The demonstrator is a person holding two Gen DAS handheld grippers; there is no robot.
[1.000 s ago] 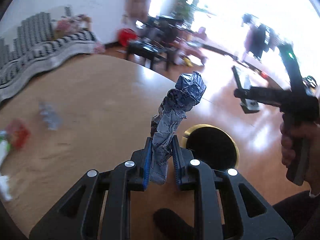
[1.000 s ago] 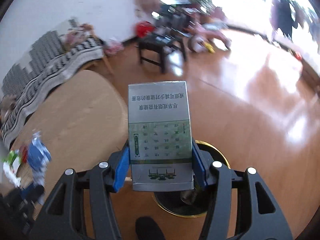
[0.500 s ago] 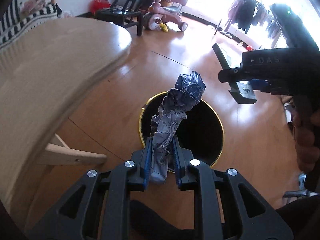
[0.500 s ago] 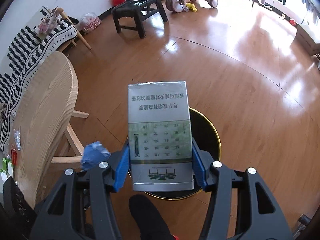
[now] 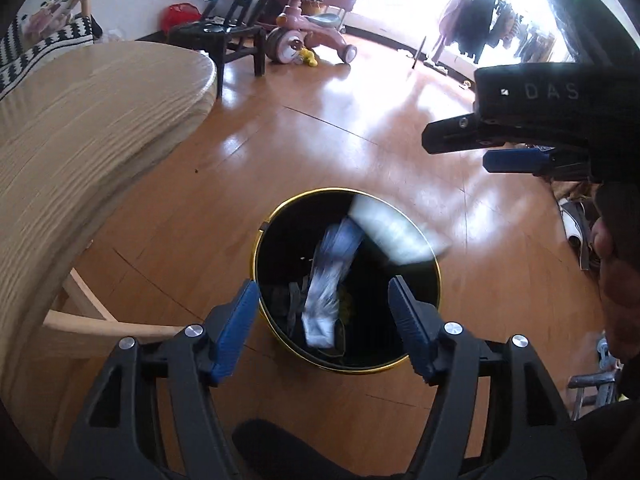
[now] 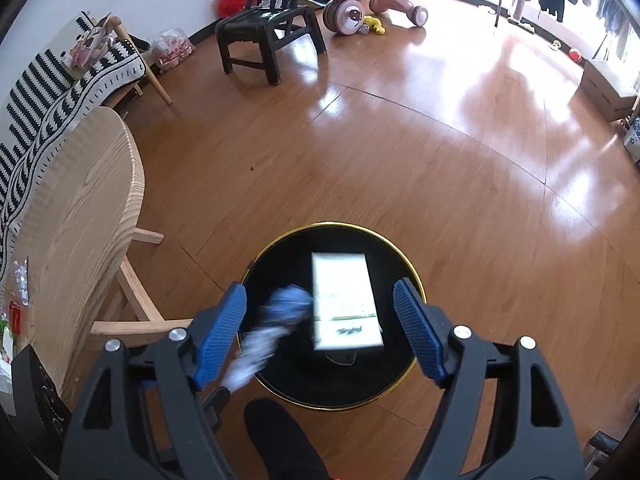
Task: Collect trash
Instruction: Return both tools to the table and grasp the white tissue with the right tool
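Both grippers, left (image 5: 322, 314) and right (image 6: 320, 320), are hanging released directly above the bin (image 6: 404, 276); wrapper (image 5: 330, 276) and box (image 6: 345, 300) are dropping straight in.

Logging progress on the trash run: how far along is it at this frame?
Done: both grippers, left and right, are open over the black bin, nothing held. In hand: the crumpled wrapper and the flat box are blurred, dropping in. Left: small litter on the wooden table.
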